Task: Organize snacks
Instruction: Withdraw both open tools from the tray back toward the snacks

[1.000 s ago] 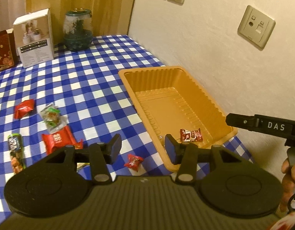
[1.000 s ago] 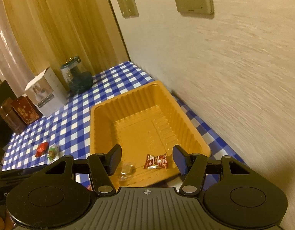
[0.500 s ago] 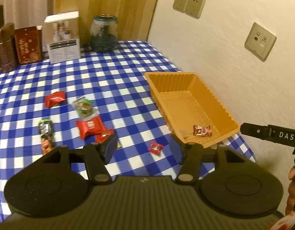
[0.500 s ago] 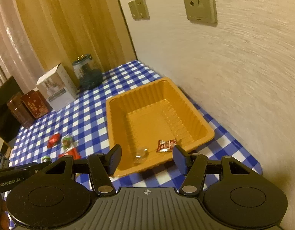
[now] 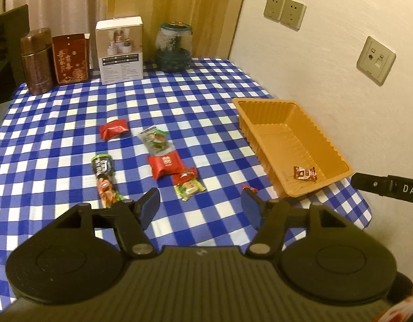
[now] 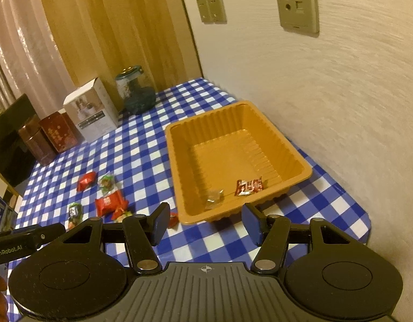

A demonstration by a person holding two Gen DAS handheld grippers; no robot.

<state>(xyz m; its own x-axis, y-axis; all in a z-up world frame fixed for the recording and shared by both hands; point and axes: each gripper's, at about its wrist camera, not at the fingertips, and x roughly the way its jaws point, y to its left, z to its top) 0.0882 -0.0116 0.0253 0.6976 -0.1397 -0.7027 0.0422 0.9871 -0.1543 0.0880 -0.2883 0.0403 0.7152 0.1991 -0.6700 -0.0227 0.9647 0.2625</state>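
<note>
An orange plastic tray [image 5: 263, 103] [image 6: 305, 173] stands on the checked table by the wall. It holds a red-and-white candy [image 5: 304, 173] [image 6: 249, 186] and a clear-wrapped candy [image 6: 214, 199]. Several snacks lie loose to its left: a red packet [image 5: 113, 128], a green-and-clear packet [image 5: 155, 141], a red pouch [image 5: 166, 164], a long dark bar [image 5: 104, 179], a green candy [image 5: 189, 189] and a small red candy [image 5: 249, 187]. My left gripper [image 5: 200, 211] is open and empty above the table's near edge. My right gripper [image 6: 206, 224] is open and empty, just short of the tray.
At the table's back stand a brown canister [image 5: 36, 61], a red box [image 5: 71, 58], a white box [image 5: 119, 49] and a glass jar [image 5: 174, 47]. The wall [image 5: 340, 53] with sockets runs along the right. The table's near right corner [image 6: 363, 220] drops off close to the tray.
Both grippers have pulled back and risen, so the tray and snacks look smaller and farther. Both stay open and empty. Nothing on the table has moved.
</note>
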